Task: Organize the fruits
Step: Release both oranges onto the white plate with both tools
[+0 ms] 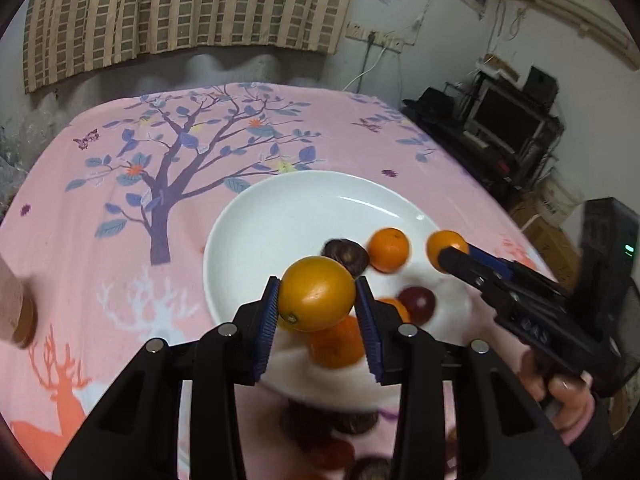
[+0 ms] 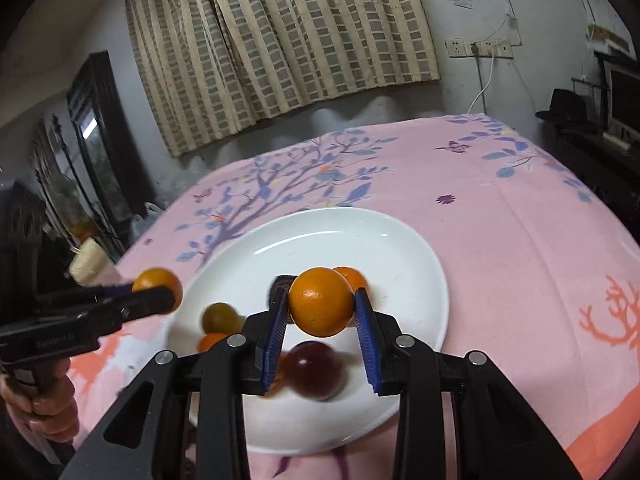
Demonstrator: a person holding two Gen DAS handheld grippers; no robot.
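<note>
In the left wrist view my left gripper [image 1: 318, 284] is shut on a yellow-orange fruit [image 1: 316, 304], held above the near side of a white plate [image 1: 280, 216]. My right gripper [image 1: 450, 255] comes in from the right, shut on a smaller orange [image 1: 442, 242] over the plate's right rim. The right wrist view shows the right gripper [image 2: 320, 292] gripping its orange [image 2: 320, 312] above the plate [image 2: 360, 236], and the left gripper [image 2: 160, 294] with its fruit [image 2: 154, 278] at the plate's left edge. On the plate lie an orange [image 1: 389, 249], a dark brown fruit [image 1: 346, 255] and a dark red plum [image 1: 418, 305].
A pink cloth [image 1: 120, 240] with a tree print covers the table. More dark fruits [image 1: 332, 420] lie blurred on the cloth in front of the plate. A tan object [image 1: 16, 312] sits at the left edge. A computer desk [image 1: 500, 128] stands to the right, and a curtain [image 2: 280, 40] hangs behind.
</note>
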